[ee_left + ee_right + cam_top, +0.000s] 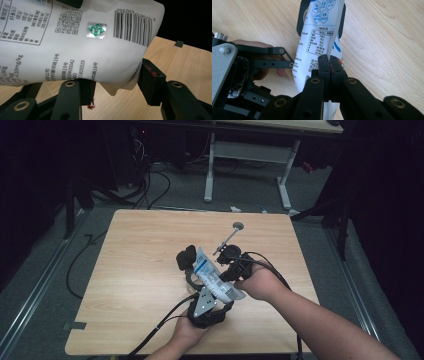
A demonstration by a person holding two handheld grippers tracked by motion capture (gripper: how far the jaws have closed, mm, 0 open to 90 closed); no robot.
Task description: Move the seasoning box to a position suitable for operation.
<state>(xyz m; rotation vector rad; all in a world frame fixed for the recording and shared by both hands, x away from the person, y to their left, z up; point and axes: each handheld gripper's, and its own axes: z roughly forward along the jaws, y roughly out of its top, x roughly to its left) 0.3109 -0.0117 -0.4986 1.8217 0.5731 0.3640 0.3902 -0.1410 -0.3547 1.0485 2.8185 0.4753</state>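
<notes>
Bag [212, 275] held above surface [135, 270], between both hands. Right gripper [329, 62] jaws pinched tight on edge; left gripper [116, 82] jaws part-open around bottom, pads touching bag. Risk: hard pull tears film, or bag slips free.

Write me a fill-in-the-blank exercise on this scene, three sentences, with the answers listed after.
1. Both grippers hold a white printed ____ above the table.
2. The right gripper has its jaws ____ on an edge of the pouch.
3. In the left gripper view, the black stripes printed near the pouch's corner are a ____, right of a green square mark, above the left gripper.

Missing words: pouch; shut; barcode
</notes>
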